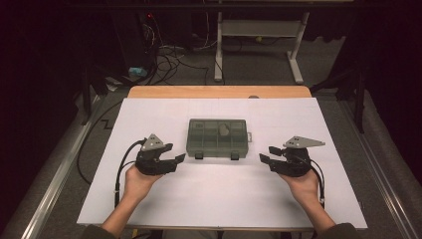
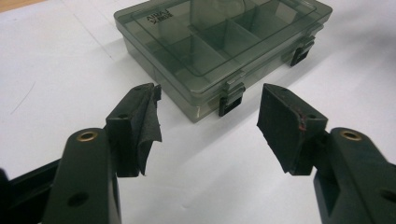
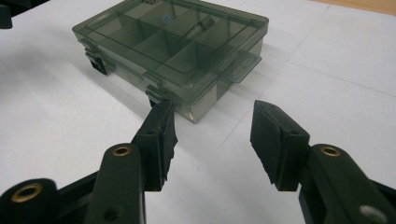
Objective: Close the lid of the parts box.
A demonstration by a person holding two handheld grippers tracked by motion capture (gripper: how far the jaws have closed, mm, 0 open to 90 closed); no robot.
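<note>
While both flank it: latched compartment box sits on the counter.
Left claw: released, near box.
Right claw: released, near box.

**Bright bench, dark room**

In the high view the white sheet on the bench is evenly lit from above, while the floor and room around it sink into near black. The picture is soft and slightly grainy. In both gripper views the sheet nearly washes out. The smoky compartment box throws a soft shadow and carries faint glare on its lid. The near black jaws are a little blurred at the bottom edge.
</note>
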